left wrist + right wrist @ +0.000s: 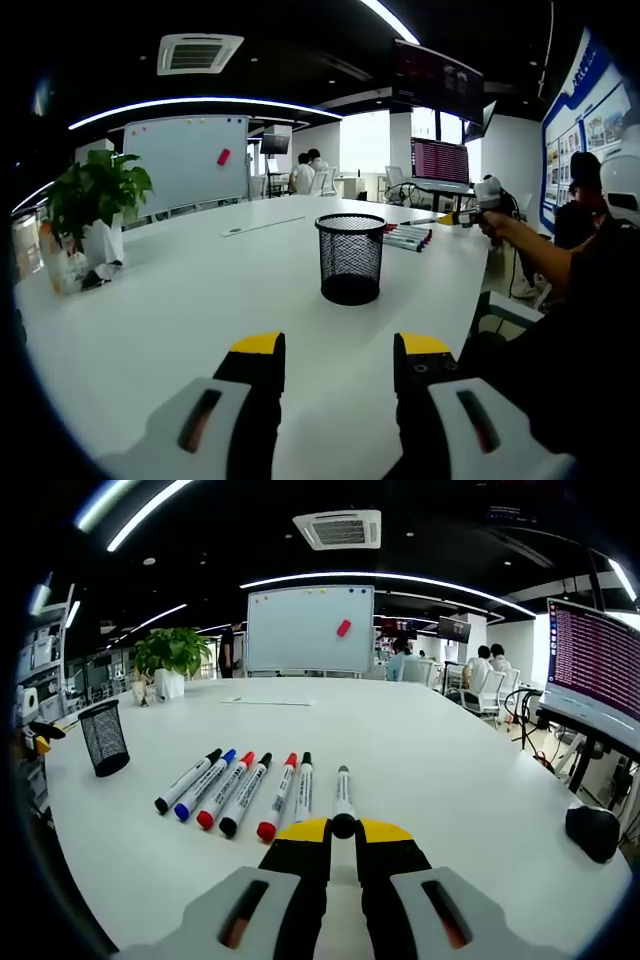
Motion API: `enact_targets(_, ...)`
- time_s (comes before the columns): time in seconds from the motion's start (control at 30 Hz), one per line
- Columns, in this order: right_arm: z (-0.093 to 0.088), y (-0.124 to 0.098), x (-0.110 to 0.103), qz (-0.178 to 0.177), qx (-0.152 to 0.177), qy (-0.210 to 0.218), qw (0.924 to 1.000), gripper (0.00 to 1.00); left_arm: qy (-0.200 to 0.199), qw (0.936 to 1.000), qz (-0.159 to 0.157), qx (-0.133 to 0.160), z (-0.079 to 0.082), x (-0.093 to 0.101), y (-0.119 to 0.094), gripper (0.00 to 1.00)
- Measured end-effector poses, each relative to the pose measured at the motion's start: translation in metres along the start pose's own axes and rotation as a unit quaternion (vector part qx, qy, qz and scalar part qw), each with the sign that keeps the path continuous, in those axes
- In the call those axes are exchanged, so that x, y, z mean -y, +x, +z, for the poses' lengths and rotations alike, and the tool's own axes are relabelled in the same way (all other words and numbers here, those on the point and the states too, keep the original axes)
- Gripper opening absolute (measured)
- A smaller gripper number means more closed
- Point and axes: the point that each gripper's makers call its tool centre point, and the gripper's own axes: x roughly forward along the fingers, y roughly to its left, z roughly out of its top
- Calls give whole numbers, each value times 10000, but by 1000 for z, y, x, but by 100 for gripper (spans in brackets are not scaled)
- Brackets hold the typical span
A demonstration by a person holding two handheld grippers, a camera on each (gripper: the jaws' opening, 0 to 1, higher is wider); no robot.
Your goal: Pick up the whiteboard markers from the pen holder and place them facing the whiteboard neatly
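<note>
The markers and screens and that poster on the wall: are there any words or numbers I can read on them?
None can be read.
Markers: labels too small.
Screen: rows of text, too blurred.
Wall poster: pictures and print, too small.
Whiteboard: no writing visible, just a red thing stuck on it.
Right gripper: holds a marker, no print legible.

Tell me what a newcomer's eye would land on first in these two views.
In the right gripper view, the row of whiteboard markers lies on the white table, tips toward the whiteboard beyond, and the right gripper is shut on a seventh marker beside them. In the left gripper view, the black mesh pen holder stands mid-table ahead of the open left gripper.
</note>
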Motion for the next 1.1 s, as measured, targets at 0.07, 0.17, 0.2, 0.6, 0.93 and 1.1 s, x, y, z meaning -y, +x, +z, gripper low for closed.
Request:
enact_targets(0.07, 0, 0, 0, 0, -5, 14, 10000, 13, 3, 10000, -5, -2, 0, 0, 0, 45)
enact_targets(0.17, 0, 1, 1, 2, -8, 6, 10000, 13, 5, 10000, -13, -3, 0, 0, 0, 45)
enact_targets(0.2, 1, 1, 1, 1, -8, 3, 10000, 13, 3, 10000, -12, -3, 0, 0, 0, 45)
enact_targets(0.6, -2, 0, 1, 0, -56, 32, 10000, 13, -3, 10000, 7, 7, 1, -1, 0, 45)
enact_targets(0.93, -1, 2, 0, 8, -47, 42, 10000, 13, 5, 10000, -13, 22, 2, 1, 0, 45)
enact_targets(1.1, 0, 3, -3, 21, -54, 45, 10000, 13, 16, 10000, -5, 37, 3, 1, -1, 45)
